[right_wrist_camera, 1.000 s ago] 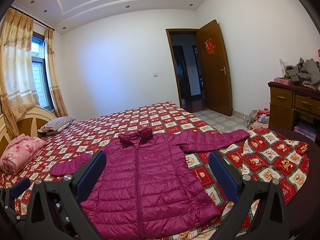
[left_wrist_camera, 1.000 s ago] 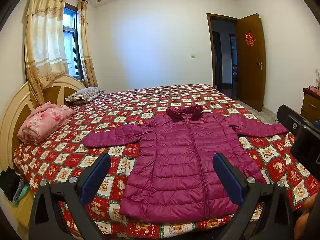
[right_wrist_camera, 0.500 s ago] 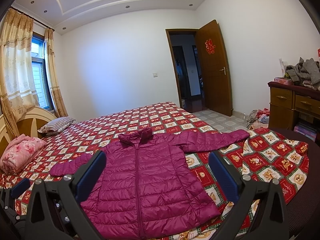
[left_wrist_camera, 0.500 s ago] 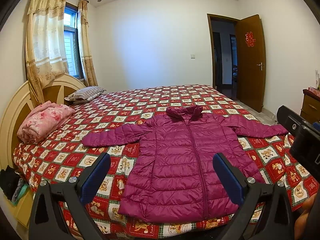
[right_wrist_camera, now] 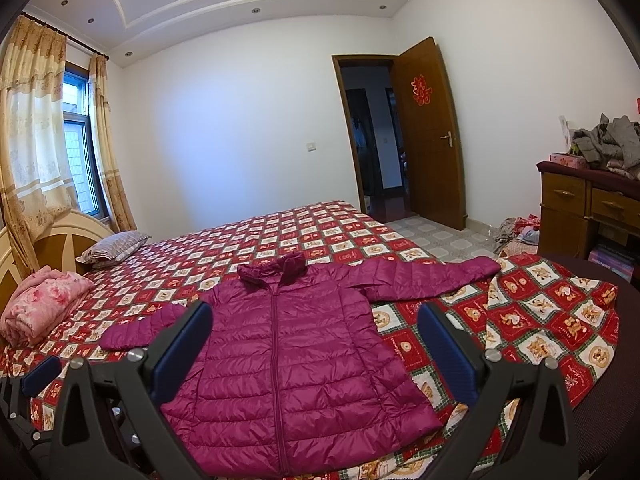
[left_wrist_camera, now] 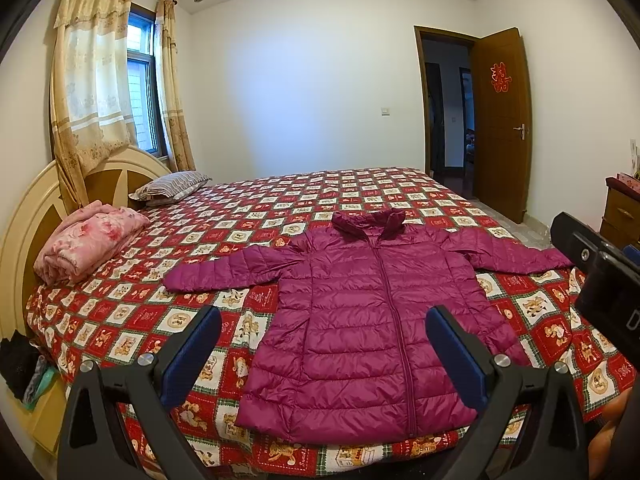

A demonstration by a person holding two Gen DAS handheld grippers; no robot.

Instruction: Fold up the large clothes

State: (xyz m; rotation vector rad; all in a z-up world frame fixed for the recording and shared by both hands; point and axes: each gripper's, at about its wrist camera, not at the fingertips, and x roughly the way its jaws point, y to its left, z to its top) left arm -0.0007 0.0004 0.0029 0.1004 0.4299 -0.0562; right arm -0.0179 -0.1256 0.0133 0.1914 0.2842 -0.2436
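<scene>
A magenta quilted puffer jacket (left_wrist_camera: 360, 320) lies flat and zipped on the bed, collar away from me, both sleeves spread out sideways; it also shows in the right wrist view (right_wrist_camera: 288, 352). My left gripper (left_wrist_camera: 322, 344) is open and empty, held above the jacket's hem. My right gripper (right_wrist_camera: 314, 344) is open and empty, also held above the near part of the jacket. The right gripper's body (left_wrist_camera: 600, 276) shows at the right edge of the left wrist view, and the left gripper's finger (right_wrist_camera: 40, 372) at the lower left of the right wrist view.
The bed has a red checked cover (left_wrist_camera: 280, 208). A folded pink blanket (left_wrist_camera: 84, 244) and a striped pillow (left_wrist_camera: 172, 184) lie by the headboard. A wooden dresser with piled clothes (right_wrist_camera: 592, 200) stands at the right. An open door (right_wrist_camera: 424, 132) is behind.
</scene>
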